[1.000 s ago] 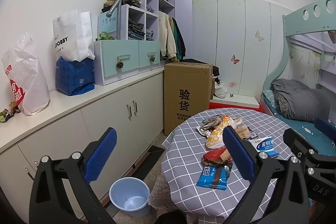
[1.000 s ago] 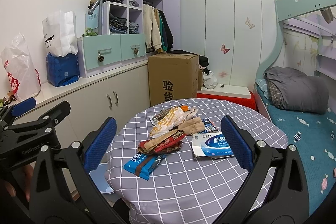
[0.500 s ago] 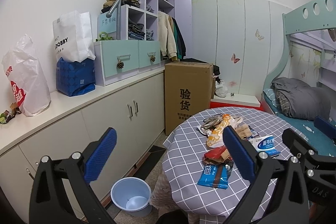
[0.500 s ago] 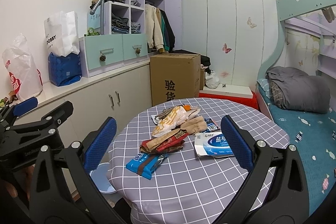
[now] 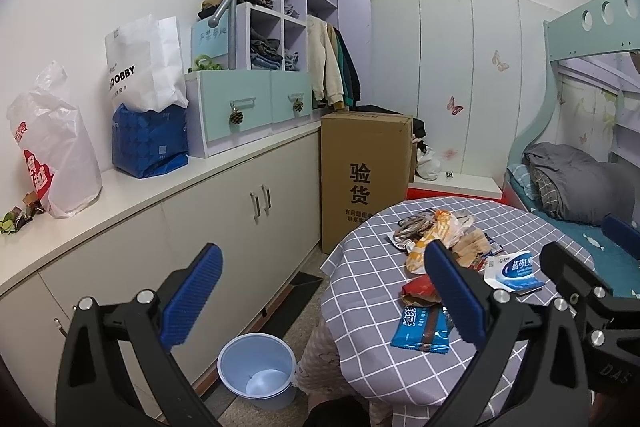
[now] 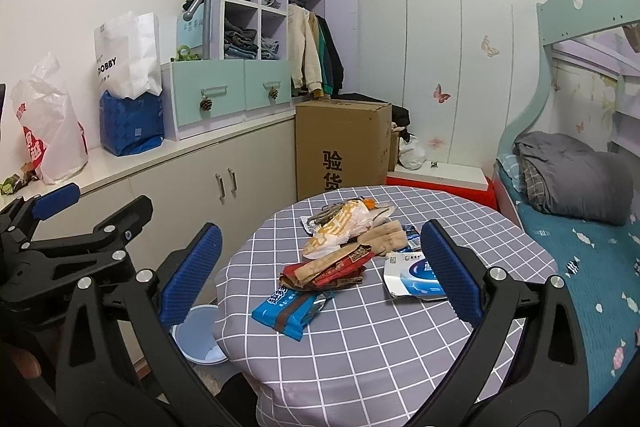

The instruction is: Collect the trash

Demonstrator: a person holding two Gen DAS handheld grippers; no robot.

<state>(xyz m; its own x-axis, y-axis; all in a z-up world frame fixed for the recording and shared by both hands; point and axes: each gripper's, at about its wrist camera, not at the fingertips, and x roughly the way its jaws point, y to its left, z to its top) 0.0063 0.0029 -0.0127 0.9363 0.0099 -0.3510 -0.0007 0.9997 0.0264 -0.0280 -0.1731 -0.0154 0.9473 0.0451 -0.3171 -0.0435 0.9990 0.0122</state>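
Note:
A heap of wrappers (image 6: 344, 243) lies on the round table with a grey checked cloth (image 6: 400, 339): a blue snack packet (image 6: 290, 309) nearest me, a red-brown wrapper (image 6: 328, 267), an orange-white bag (image 6: 340, 223) and a white-blue pack (image 6: 412, 273). The same blue snack packet (image 5: 420, 327) shows in the left wrist view. A light blue bin (image 5: 258, 369) stands on the floor left of the table. My left gripper (image 5: 320, 287) is open, above the gap between bin and table. My right gripper (image 6: 316, 267) is open, short of the heap, holding nothing.
A long white cabinet (image 5: 224, 211) runs along the left wall with plastic and paper bags (image 5: 56, 143) on top. A tall cardboard box (image 5: 362, 179) stands behind the table. A bunk bed with a grey quilt (image 6: 576, 179) is on the right.
Both grippers have drifted slightly; the table and wrappers sit a little further right and lower in the views. Nothing was grasped.

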